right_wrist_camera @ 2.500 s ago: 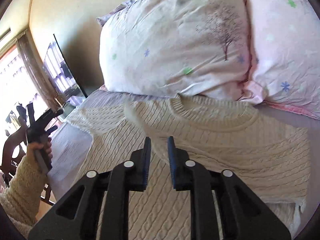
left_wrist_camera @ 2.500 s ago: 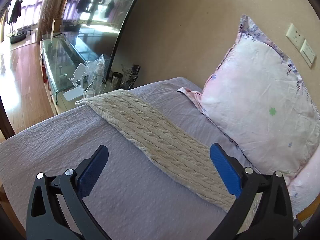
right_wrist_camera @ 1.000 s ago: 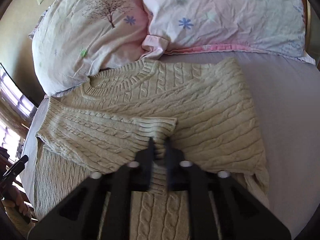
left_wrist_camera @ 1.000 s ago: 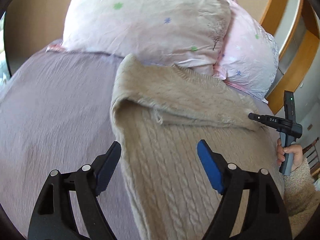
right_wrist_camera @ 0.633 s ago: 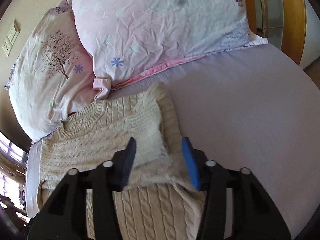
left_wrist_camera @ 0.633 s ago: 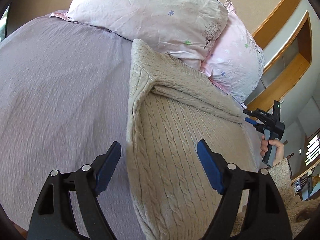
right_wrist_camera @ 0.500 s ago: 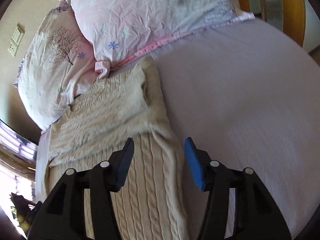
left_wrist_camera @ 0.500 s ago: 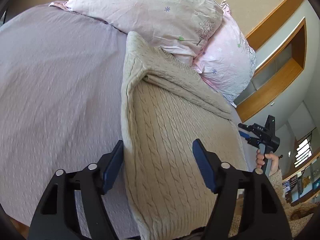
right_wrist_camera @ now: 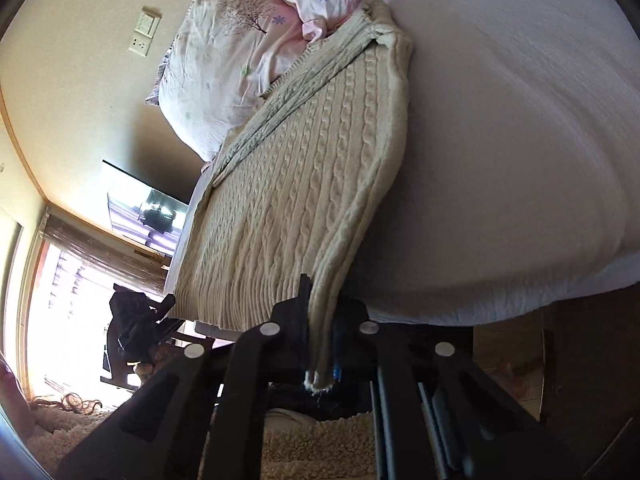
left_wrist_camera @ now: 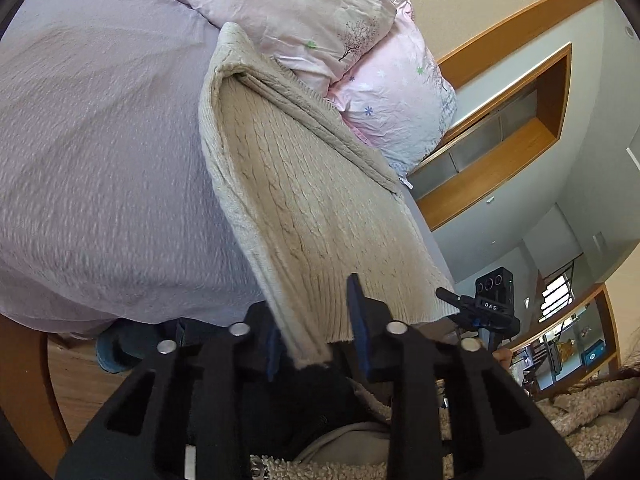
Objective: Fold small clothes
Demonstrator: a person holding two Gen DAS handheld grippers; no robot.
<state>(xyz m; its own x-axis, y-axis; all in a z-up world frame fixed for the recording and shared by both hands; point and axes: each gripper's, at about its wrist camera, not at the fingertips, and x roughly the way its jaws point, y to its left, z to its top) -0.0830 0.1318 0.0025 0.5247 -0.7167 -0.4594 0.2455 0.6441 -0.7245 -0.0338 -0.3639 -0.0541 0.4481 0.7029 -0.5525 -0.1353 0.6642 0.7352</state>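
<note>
Two grippers, yours: left gripper point(left_wrist_camera: 316, 328) w/ jaws apart round hem corner of cream cable-knit sweater point(left_wrist_camera: 304, 184); right gripper point(right_wrist_camera: 320, 336) clenched on opp. corner, at lilac bedsheet point(left_wrist_camera: 100, 140) near edge.

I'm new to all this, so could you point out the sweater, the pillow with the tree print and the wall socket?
sweater point(right_wrist_camera: 304, 168), right wrist view, cable-knit front.
pillow point(right_wrist_camera: 224, 52), right wrist view, below the tree print.
socket point(right_wrist_camera: 140, 45), right wrist view, lower plate.
</note>
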